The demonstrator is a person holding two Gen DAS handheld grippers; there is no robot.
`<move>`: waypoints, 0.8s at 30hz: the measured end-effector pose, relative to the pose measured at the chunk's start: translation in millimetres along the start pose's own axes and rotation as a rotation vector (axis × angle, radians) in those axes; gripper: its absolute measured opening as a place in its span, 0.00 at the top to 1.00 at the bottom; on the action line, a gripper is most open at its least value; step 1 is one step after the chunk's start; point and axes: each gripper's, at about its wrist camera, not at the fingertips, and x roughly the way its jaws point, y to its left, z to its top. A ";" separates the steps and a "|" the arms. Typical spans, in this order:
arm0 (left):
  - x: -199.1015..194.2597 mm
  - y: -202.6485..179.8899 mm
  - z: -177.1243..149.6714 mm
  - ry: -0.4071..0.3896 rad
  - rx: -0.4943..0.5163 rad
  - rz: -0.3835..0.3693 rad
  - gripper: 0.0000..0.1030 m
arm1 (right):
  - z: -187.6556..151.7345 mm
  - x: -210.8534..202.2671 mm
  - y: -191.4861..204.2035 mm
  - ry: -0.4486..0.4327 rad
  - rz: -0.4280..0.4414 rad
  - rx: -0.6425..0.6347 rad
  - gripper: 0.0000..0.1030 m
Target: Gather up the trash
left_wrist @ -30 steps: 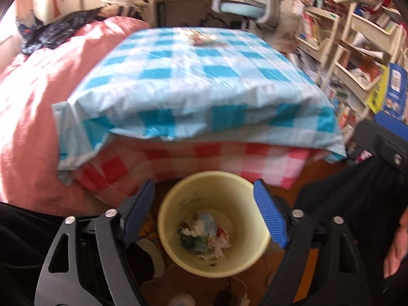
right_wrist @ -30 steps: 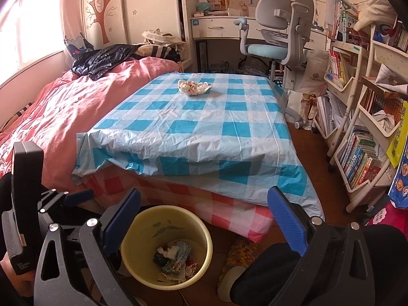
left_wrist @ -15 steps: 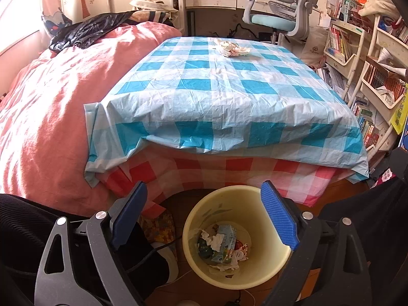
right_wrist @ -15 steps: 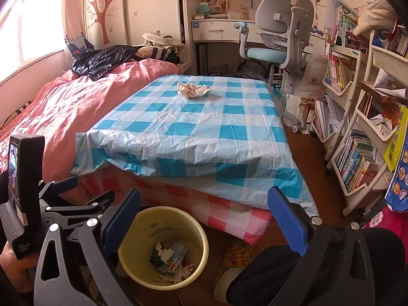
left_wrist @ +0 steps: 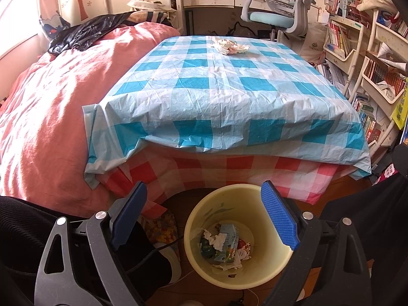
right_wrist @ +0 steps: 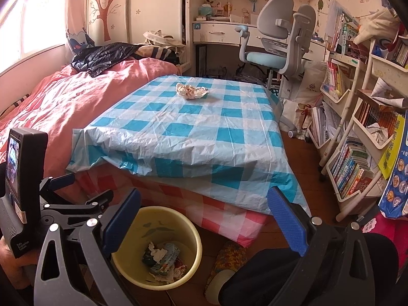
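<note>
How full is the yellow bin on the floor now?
Mostly empty. The yellow bin stands upright, and only a small heap of crumpled paper and wrappers covers its bottom; the inner walls above are bare.

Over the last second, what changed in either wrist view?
The left gripper pulled up and back from over the yellow bin, so its view tilted up to take in the whole blue-checked table. It stayed open and empty. The right gripper barely shifted, also open. The crumpled paper on the table and the trash in the bin stayed put.
</note>
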 end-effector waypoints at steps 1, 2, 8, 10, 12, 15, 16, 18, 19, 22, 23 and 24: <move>0.1 0.0 0.1 0.000 0.000 0.000 0.15 | -0.5 0.1 0.9 0.000 -0.001 -0.002 0.07; 0.0 0.0 0.0 0.000 0.000 0.000 0.15 | -0.7 0.2 1.5 -0.001 -0.004 -0.005 0.07; 0.5 -0.4 0.1 -0.001 -0.001 0.001 0.15 | -0.6 0.6 3.6 -0.002 -0.019 -0.018 0.07; 0.2 -0.8 0.2 -0.001 0.001 0.001 0.15 | -0.6 0.6 3.7 -0.002 -0.019 -0.018 0.07; 0.3 -0.7 0.1 0.001 0.002 0.001 0.15 | -0.6 0.6 3.7 -0.003 -0.020 -0.018 0.07; 1.6 0.6 -0.3 0.002 0.009 0.003 0.15 | -0.6 1.1 3.9 0.000 -0.021 -0.021 0.07; 2.1 0.2 -0.4 0.002 0.011 0.003 0.15 | -0.7 0.7 3.9 -0.001 -0.021 -0.021 0.07; 2.4 -0.2 -0.4 0.002 0.012 0.004 0.15 | -1.6 0.3 3.4 0.000 -0.023 -0.024 0.07; 2.5 0.0 -0.4 0.002 0.012 0.004 0.15 | -1.7 0.3 3.3 0.000 -0.024 -0.026 0.07; 2.6 -0.3 -0.4 0.003 0.012 0.005 0.15 | -2.3 0.3 3.5 0.001 -0.028 -0.031 0.07; 2.7 -0.1 -0.5 0.004 0.013 0.005 0.15 | -2.3 0.3 3.5 0.001 -0.030 -0.034 0.07; 2.5 -0.9 -0.4 0.003 0.012 0.005 0.15 | -2.7 0.5 4.2 0.001 -0.032 -0.037 0.07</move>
